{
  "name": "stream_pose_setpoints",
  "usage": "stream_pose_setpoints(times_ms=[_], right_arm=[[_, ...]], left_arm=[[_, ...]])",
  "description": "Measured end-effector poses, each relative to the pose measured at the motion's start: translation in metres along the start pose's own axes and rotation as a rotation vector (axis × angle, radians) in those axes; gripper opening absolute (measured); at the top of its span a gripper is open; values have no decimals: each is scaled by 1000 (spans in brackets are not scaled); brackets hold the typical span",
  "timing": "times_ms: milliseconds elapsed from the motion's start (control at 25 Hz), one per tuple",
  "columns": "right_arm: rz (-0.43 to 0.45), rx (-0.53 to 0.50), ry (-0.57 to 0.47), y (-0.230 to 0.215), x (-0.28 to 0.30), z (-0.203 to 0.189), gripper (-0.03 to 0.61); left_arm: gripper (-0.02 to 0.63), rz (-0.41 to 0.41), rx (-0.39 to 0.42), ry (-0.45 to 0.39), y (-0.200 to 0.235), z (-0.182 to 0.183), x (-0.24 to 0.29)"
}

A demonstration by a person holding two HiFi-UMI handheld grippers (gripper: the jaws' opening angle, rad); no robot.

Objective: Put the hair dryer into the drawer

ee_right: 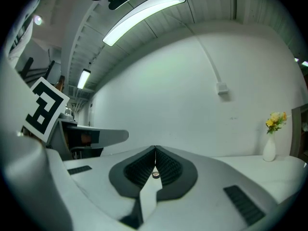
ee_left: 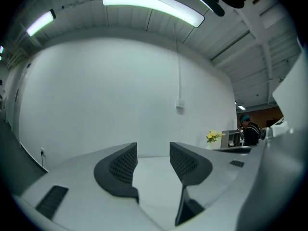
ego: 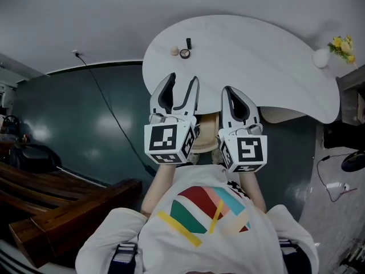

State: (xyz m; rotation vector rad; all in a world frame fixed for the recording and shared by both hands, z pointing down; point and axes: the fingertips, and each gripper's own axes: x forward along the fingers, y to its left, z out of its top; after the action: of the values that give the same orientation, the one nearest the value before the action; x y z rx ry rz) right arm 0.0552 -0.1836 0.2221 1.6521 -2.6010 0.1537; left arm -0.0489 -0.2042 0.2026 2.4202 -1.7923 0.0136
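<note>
No hair dryer and no drawer show in any view. Both grippers are held up in front of the person's chest, pointing level across the white table (ego: 256, 50). My left gripper (ego: 183, 80) is open, with only bare table top and the white wall between its dark ribbed pads (ee_left: 126, 163) in the left gripper view (ee_left: 153, 150). Beside it on the right, my right gripper (ego: 232, 96) is shut, its pads meeting at the tips (ee_right: 155, 150) with nothing held. A small dark ring (ee_right: 155, 174) on the table shows through the gap below the tips.
A dark ring (ego: 185, 53), a small black cylinder (ego: 188, 42) and a pale round piece (ego: 174, 51) lie at the table's far side. A white vase with yellow flowers (ego: 321, 57) stands at its right end. A black cable (ego: 108, 104) crosses the dark floor; wooden benches (ego: 51, 204) at left.
</note>
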Motion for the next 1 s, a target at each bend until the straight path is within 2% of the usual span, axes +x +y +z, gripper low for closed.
stream_pose_setpoints(times_ms=[160, 280, 320, 480, 680, 1000], right_arm=[[12, -6, -30, 4, -3, 10, 12], [25, -8, -46, 7, -5, 15, 12], [29, -10, -48, 8, -6, 16, 12], [49, -30, -48, 14, -9, 17, 11], [62, -46, -41, 19, -9, 16, 12], [100, -72, -57, 30, -9, 18, 11]], left_arm=[[168, 55, 73, -69, 3, 15, -14], [46, 101, 110, -109, 6, 25, -22], [24, 112, 127, -114, 6, 27, -24], [17, 130, 162, -112, 4, 28, -31], [17, 165, 151, -93, 14, 23, -35], [17, 196, 165, -137, 24, 31, -47]])
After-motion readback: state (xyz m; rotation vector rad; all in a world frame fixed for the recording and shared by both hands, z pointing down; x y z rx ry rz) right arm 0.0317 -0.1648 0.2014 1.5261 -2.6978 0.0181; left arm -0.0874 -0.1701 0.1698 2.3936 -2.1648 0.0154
